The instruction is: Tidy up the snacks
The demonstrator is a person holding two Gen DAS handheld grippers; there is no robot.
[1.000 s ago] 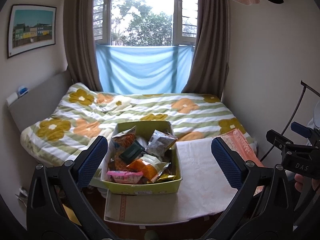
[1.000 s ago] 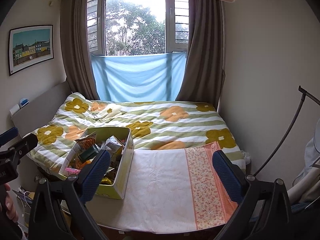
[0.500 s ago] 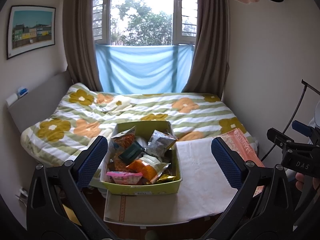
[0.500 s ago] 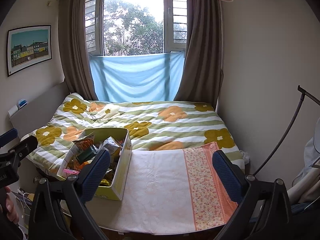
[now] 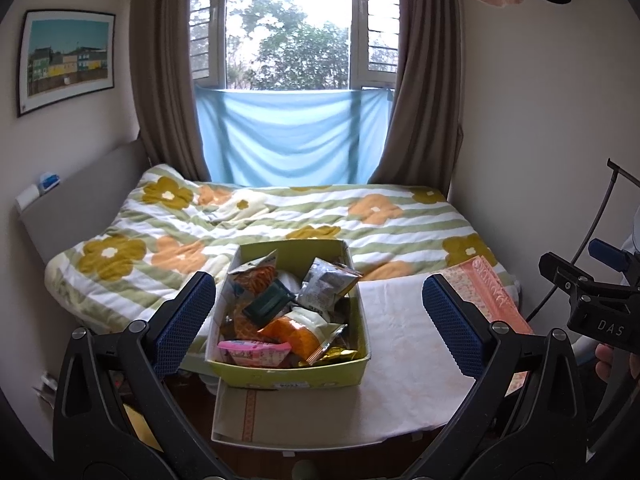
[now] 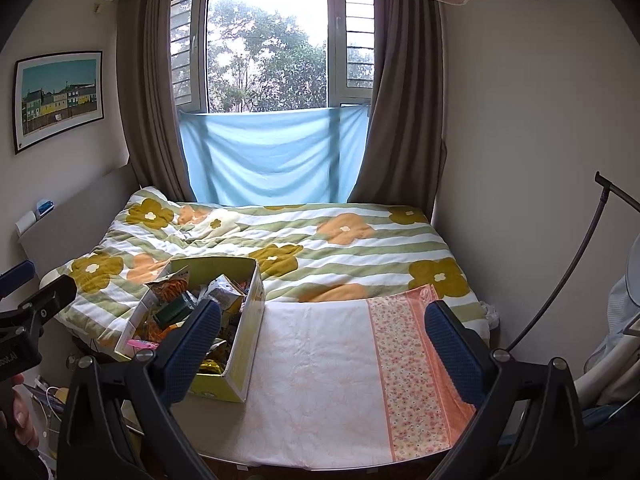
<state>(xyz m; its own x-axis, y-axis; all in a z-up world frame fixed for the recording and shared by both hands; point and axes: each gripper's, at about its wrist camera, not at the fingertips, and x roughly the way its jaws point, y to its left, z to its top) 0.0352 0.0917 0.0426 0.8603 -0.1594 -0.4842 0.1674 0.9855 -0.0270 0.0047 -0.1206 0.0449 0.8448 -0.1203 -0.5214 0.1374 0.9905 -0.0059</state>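
Barely any change over the last sec: I've got left gripper (image 5: 318,312) and right gripper (image 6: 322,338) both spread wide, empty. Yellow-green cardboard box (image 5: 288,376) of mixed snack packets (image 5: 294,304) untouched, so sorting not started imo.

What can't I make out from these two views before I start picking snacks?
- Lower snack packets in the yellow-green cardboard box: buried under the pink packet and the orange packet, left wrist view.
- Box contents in the right wrist view: partly blocked by the right gripper.
- Packet labels: too small to read.

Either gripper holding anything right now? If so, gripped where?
Nothing held. Left gripper and right gripper are both open and empty; the snacks sit in the yellow-green box.
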